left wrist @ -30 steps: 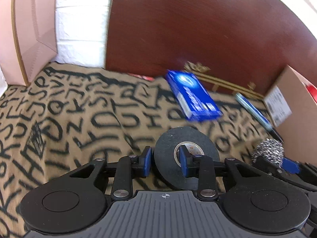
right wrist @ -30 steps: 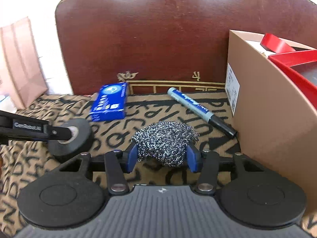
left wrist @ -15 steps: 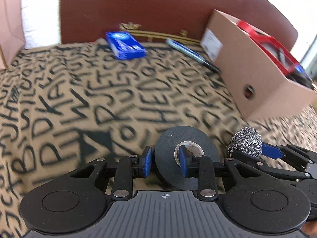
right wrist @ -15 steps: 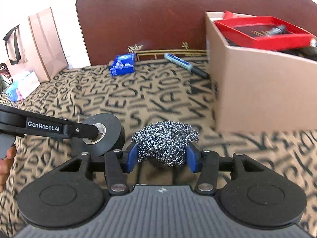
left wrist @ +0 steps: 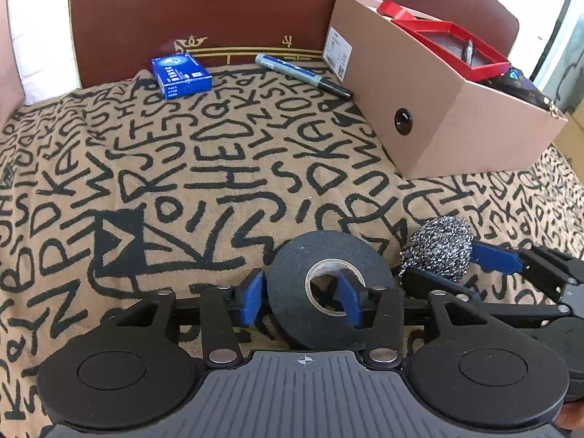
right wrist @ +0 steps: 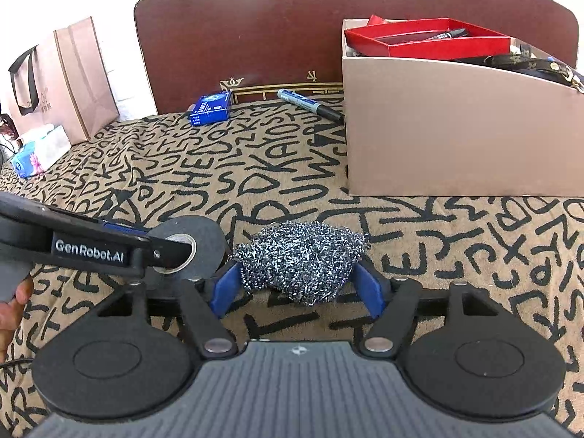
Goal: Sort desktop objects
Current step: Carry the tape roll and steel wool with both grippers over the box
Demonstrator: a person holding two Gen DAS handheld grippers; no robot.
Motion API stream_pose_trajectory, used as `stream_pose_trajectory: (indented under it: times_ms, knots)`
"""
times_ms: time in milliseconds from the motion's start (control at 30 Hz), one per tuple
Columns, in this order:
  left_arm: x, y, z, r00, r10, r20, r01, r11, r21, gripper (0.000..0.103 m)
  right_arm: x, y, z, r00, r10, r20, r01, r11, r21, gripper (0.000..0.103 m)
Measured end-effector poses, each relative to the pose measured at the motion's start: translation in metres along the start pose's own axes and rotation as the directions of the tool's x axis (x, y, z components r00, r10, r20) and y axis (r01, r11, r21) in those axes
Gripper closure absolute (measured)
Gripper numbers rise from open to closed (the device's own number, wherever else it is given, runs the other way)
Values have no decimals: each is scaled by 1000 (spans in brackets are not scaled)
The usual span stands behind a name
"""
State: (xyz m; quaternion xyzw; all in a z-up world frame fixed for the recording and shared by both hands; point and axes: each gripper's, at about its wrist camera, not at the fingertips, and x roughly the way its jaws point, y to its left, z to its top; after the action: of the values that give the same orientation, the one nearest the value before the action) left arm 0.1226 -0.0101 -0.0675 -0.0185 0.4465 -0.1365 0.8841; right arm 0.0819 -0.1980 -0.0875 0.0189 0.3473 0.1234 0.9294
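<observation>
My left gripper (left wrist: 300, 297) pinches only one wall of the tape (left wrist: 330, 288); it may swing out. My right gripper (right wrist: 297, 284) clamps the springy scourer (right wrist: 297, 257), which may slip.

A tan cloth printed with black letters (right wrist: 299, 168) covers the whole surface. Up by the dark red headboard, a small blue printed box (right wrist: 211, 108) lies flat, with a blue marker with a black cap (right wrist: 309, 104) just right of it. The marker's cap end sits close to a tall beige cardboard box (right wrist: 438, 127). Far left stand a pink paper bag (right wrist: 73, 76) and a tissue pack (right wrist: 40, 149).
</observation>
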Motion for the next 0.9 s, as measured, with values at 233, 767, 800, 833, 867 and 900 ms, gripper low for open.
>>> stream_pose_trajectory:
  times_ms: [233, 767, 800, 833, 867, 900]
  knots:
    - [0, -1, 1, 999, 43, -9, -43, 999, 12, 56, -1, -1, 1, 1000, -2, 13, 2, 1000, 7, 26]
    - [2, -9, -4, 996, 86, 15, -87, 995, 47, 72, 2, 0, 6, 999, 18, 27, -18, 1000, -7, 42]
    - [2, -8, -4, 997, 82, 13, -83, 996, 45, 72, 3, 1, 4, 1000, 18, 25, -17, 1000, -14, 43]
    - [2, -8, -4, 997, 82, 12, -83, 996, 44, 73, 4, 1, 3, 1000, 16, 22, -16, 1000, -26, 45]
    - [1, -9, -4, 996, 87, 13, -88, 995, 45, 73, 3, 2, 2, 1000, 19, 24, -18, 999, -30, 48]
    - [1, -10, -4, 995, 95, 14, -96, 994, 46, 74, 3, 1, 2, 999, 23, 23, -22, 999, -27, 49]
